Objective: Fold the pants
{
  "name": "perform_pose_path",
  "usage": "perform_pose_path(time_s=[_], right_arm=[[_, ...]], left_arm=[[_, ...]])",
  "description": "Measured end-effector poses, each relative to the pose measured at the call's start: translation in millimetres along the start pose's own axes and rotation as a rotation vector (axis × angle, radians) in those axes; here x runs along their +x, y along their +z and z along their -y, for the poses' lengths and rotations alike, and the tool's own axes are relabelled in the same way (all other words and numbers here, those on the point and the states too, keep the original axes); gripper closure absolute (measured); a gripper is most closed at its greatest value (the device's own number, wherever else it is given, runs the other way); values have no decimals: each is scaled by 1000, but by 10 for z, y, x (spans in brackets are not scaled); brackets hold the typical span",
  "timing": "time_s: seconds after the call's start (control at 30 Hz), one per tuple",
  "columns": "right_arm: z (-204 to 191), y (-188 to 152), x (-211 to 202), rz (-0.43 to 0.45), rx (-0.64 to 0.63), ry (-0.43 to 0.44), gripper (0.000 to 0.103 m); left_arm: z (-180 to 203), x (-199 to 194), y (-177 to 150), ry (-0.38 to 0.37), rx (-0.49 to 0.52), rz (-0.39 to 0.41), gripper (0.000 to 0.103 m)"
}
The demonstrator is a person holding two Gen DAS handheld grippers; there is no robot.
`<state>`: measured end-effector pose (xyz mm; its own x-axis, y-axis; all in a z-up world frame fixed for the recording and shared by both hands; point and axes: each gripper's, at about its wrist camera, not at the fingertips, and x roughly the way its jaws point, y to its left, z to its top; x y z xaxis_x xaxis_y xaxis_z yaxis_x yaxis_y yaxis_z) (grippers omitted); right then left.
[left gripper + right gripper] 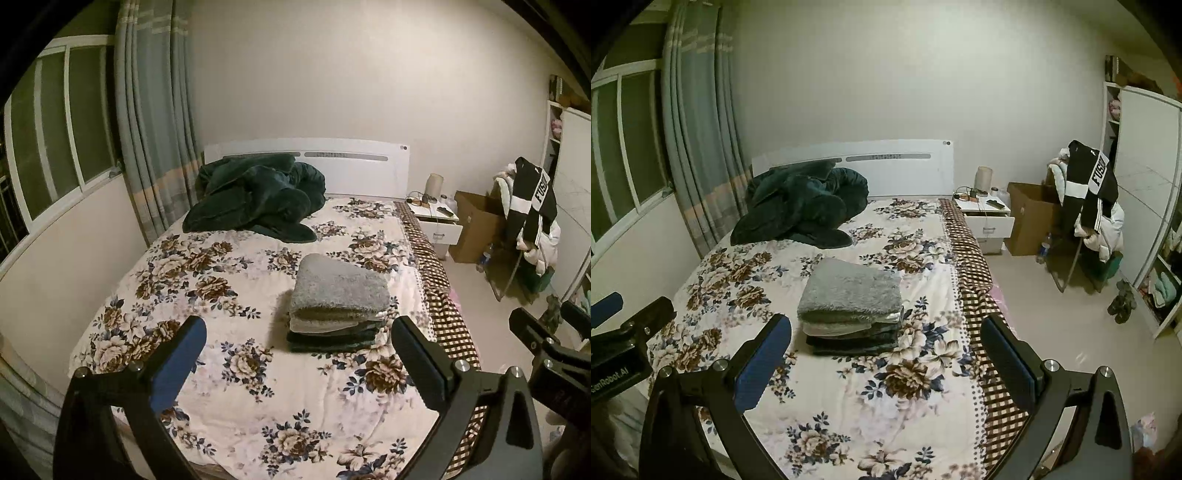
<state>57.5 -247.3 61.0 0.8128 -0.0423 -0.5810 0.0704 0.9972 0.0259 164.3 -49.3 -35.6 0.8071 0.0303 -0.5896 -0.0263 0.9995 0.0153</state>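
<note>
Bedroom scene: folded pants topped a neat stack on the floral bed; left gripper and right gripper stood wide open, empty, apart from it. Folding appeared complete.

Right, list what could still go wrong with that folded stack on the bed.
1. The stack has several layers with the bulky grey fleece pants on top; a nudge could topple it on the soft floral quilt.
2. It lies toward the checked bed edge, so a slide may drop it to the floor.
3. Both open gear, the left hand-held gripper and right hand-held gripper, hang near it and could snag the fleece.
</note>
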Motion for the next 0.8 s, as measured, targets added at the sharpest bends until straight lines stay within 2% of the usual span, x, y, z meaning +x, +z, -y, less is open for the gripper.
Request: perform_pose_path(time_s=[0.8], right_arm=[[2, -4, -13, 2, 4, 6, 0]], left_arm=[[22, -41, 31, -3, 12, 9, 1]])
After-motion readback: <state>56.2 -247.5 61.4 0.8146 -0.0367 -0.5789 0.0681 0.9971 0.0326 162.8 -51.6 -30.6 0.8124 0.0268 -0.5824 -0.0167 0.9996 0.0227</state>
